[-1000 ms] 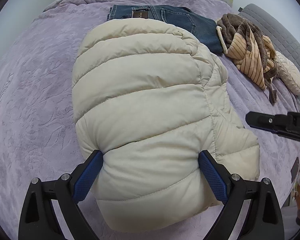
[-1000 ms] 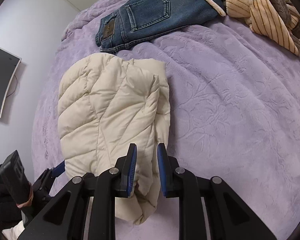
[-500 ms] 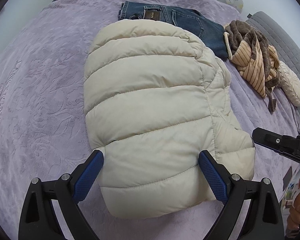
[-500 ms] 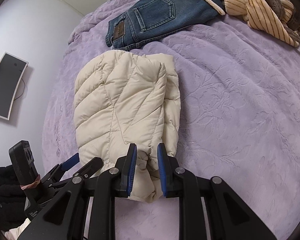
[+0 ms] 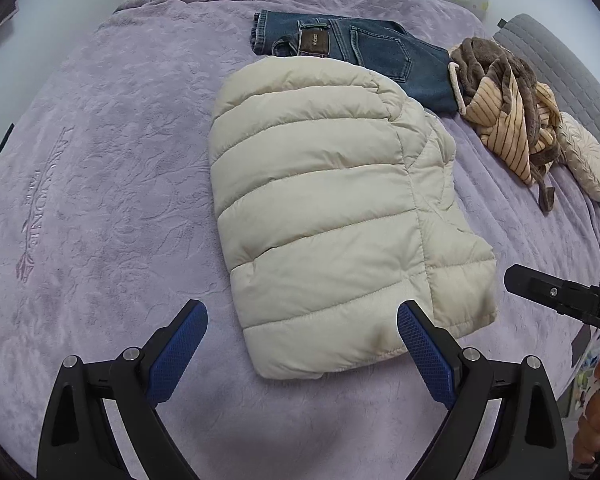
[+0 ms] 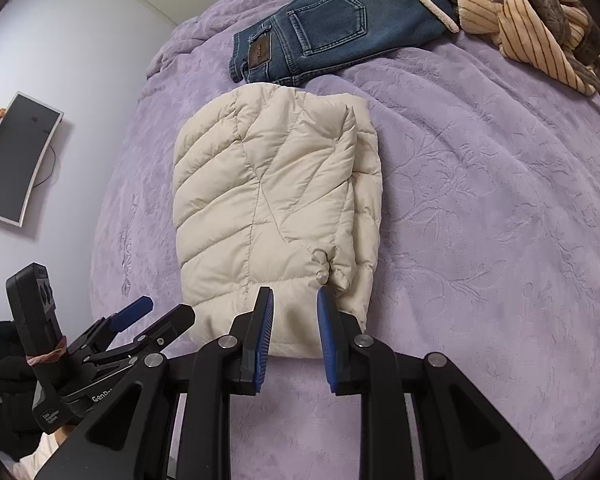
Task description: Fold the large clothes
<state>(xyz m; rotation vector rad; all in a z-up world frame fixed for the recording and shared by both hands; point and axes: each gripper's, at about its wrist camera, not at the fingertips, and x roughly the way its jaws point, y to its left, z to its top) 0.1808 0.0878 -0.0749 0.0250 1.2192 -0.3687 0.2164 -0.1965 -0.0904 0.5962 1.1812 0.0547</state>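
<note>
A wide bed covered by a lilac plush blanket (image 5: 100, 168) with an embossed leaf pattern fills both views. On its middle lies the cream quilted puffer jacket (image 5: 320, 208), folded into a thick rectangular bundle with its sleeve layers stacked along one long edge. Just beyond the jacket's far end lie folded dark blue denim jeans (image 5: 356, 48), back pocket and leather patch facing up; the two garments touch or nearly touch there. Beside the jeans sits a rumpled heap of brown and peach striped fleece clothing (image 5: 508, 112), and next to that a small cream textured cushion (image 5: 584, 160) against a grey padded headboard (image 5: 572, 80). A dark flat screen (image 6: 16, 156) hangs on the pale wall in the right wrist view.

The left gripper (image 5: 302, 344) hangs above the jacket's near edge with its blue pads spread wide, touching nothing. The right gripper (image 6: 294, 316) is over the jacket's near corner; its jaws have just been easing apart, a narrow gap between them, and the pads press on no fabric.
</note>
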